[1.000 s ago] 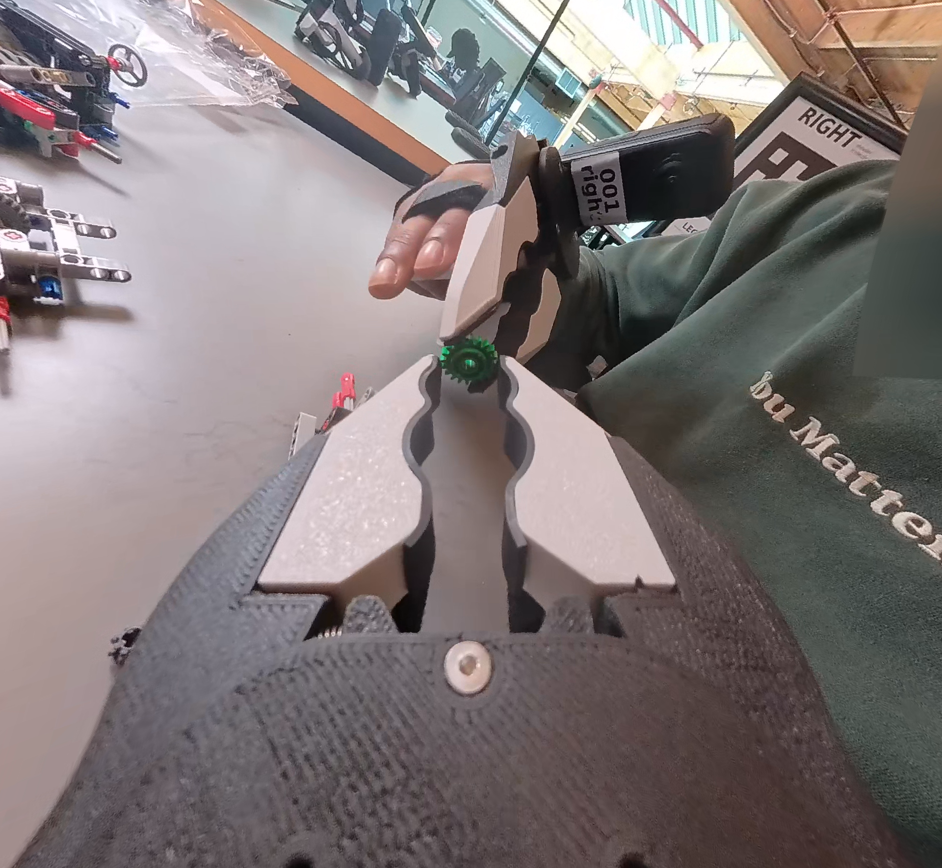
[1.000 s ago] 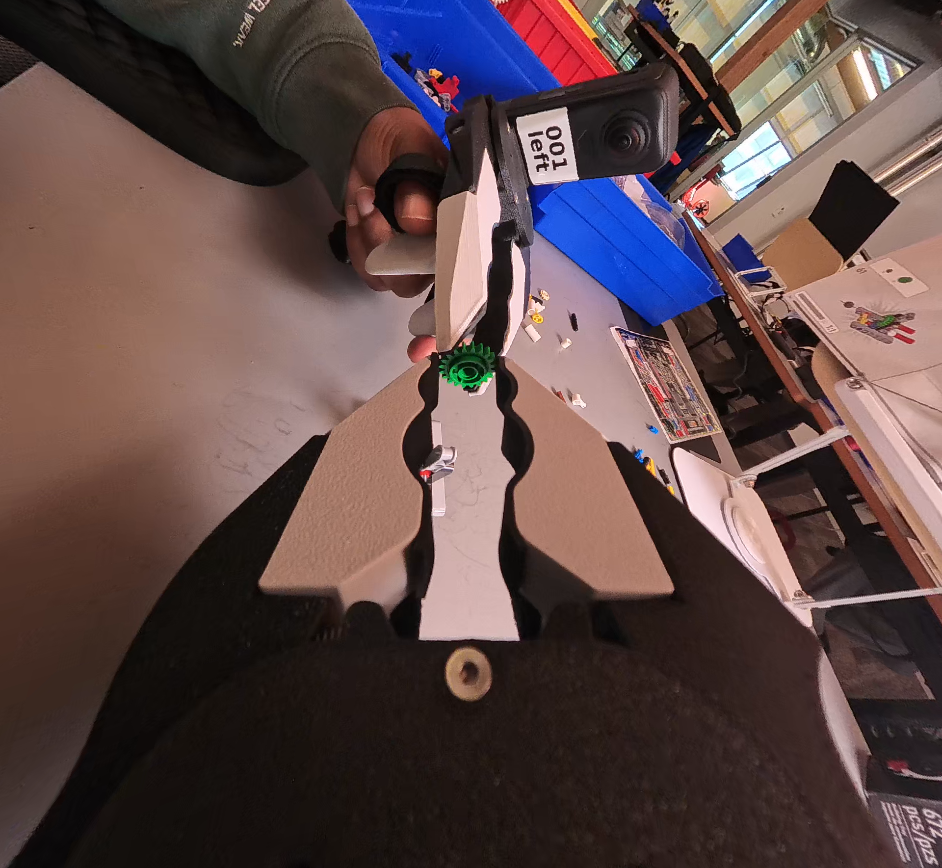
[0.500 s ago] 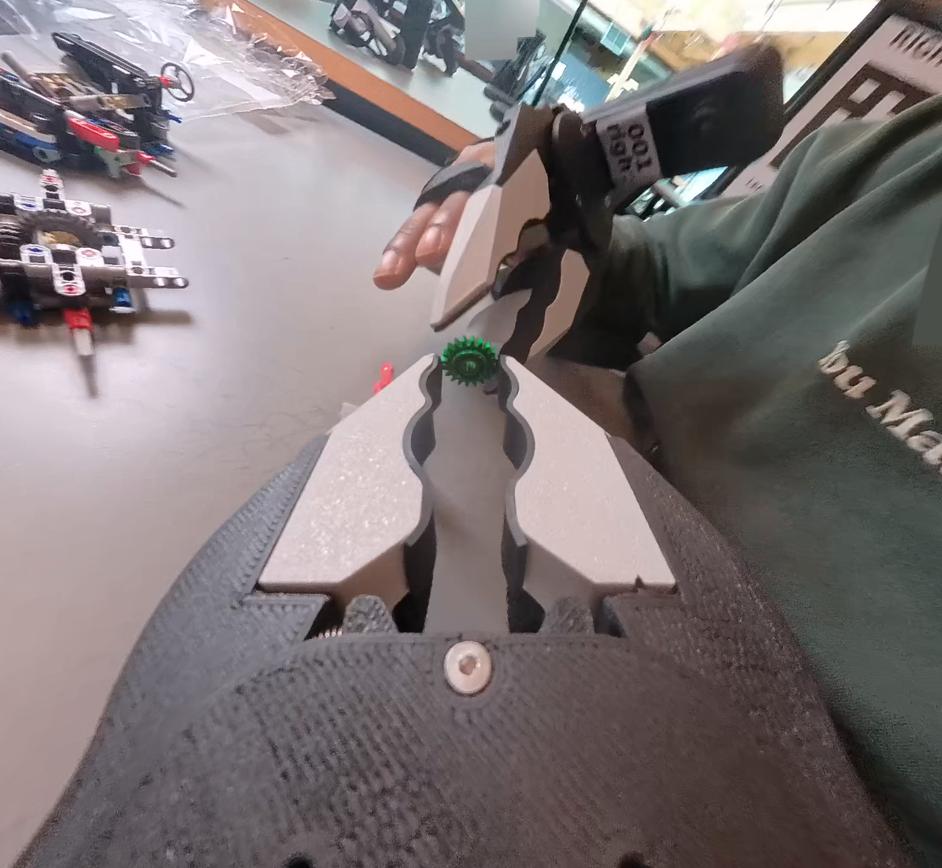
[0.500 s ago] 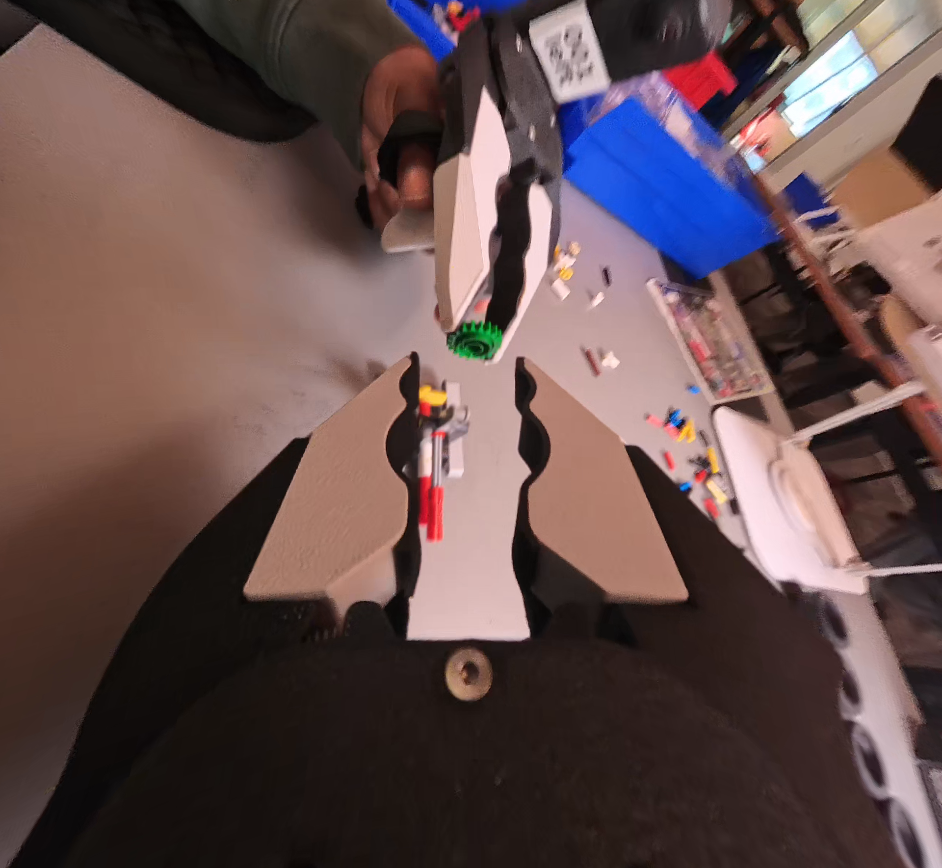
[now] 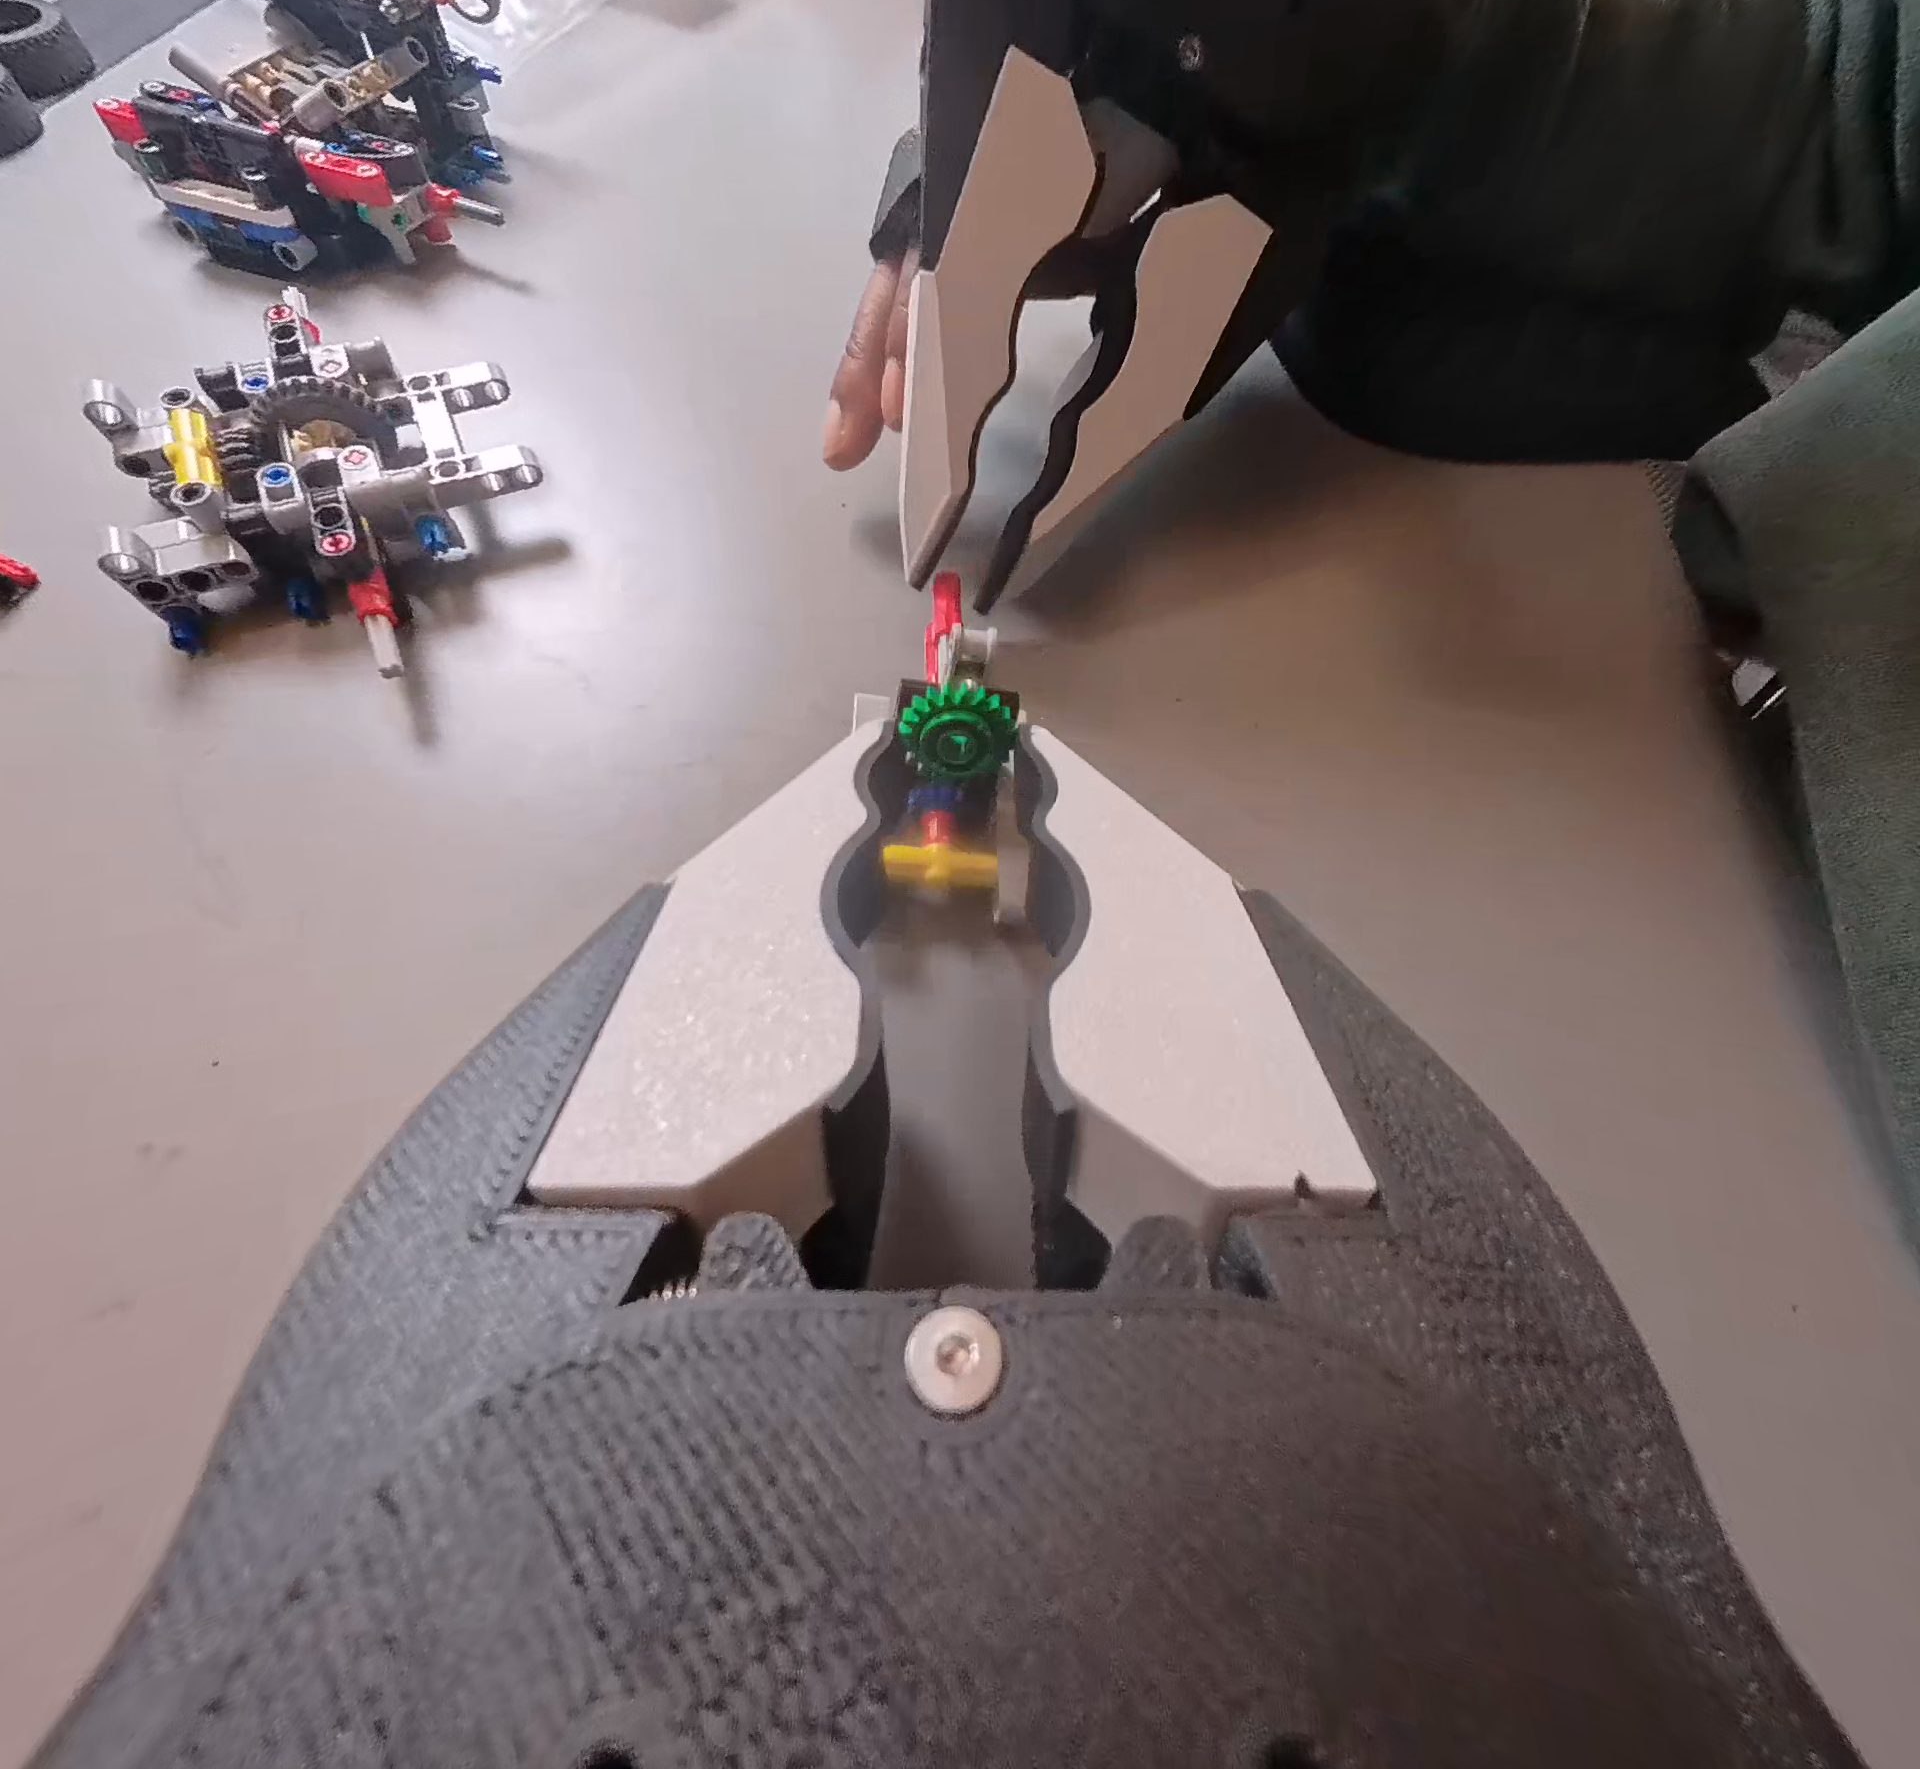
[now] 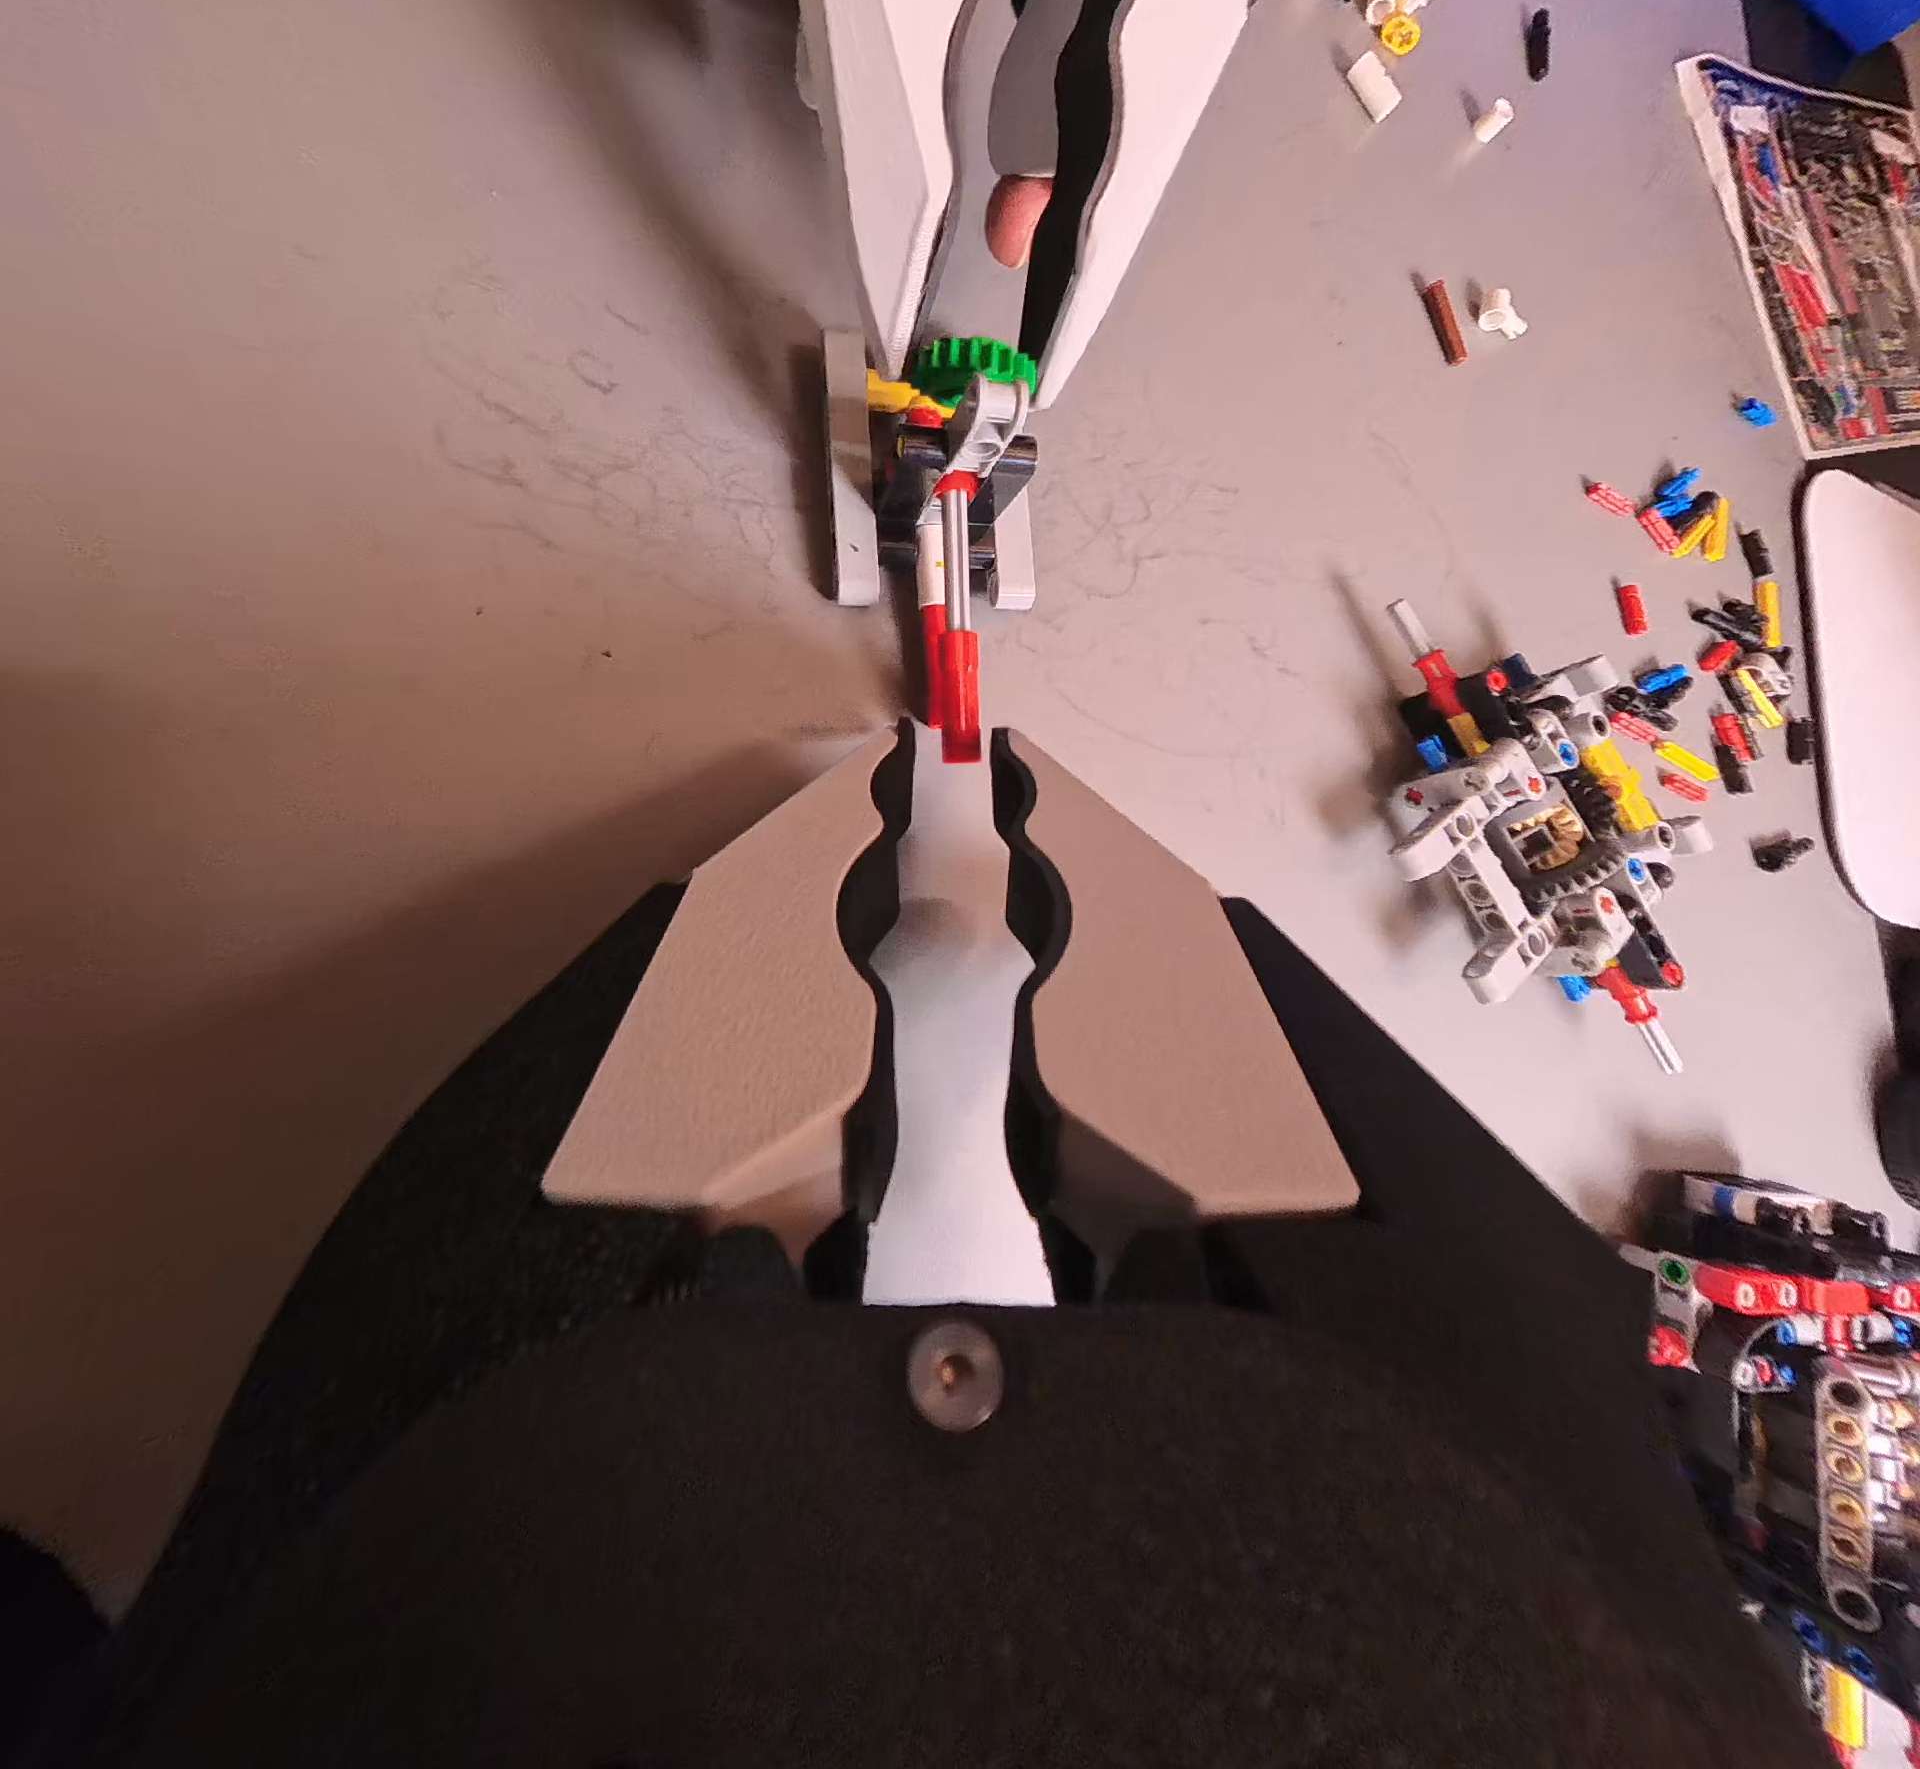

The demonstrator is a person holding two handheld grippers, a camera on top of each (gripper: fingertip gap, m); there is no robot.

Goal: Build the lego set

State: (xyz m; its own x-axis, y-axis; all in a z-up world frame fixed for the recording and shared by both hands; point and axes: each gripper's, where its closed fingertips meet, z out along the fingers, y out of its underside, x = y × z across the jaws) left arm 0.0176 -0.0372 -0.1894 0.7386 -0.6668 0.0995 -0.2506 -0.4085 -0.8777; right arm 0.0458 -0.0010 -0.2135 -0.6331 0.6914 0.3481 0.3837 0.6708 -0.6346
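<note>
Now | left gripper [image 5: 961, 753] clamped on green gear [image 5: 954, 745], frame centre | right gripper [image 6: 951, 745] jaws apart around red connector [image 6: 954, 680], gaps visible | grey table [image 6: 364, 369]

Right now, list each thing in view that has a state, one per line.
Left tool: shut on the green gear, held just above the table.
Right tool: open, its tips either side of the red connector, gaps showing.
Small assembly: lying on the table, red connector pointing at the right tool.
Gearbox assembly: resting flat, untouched.
</note>
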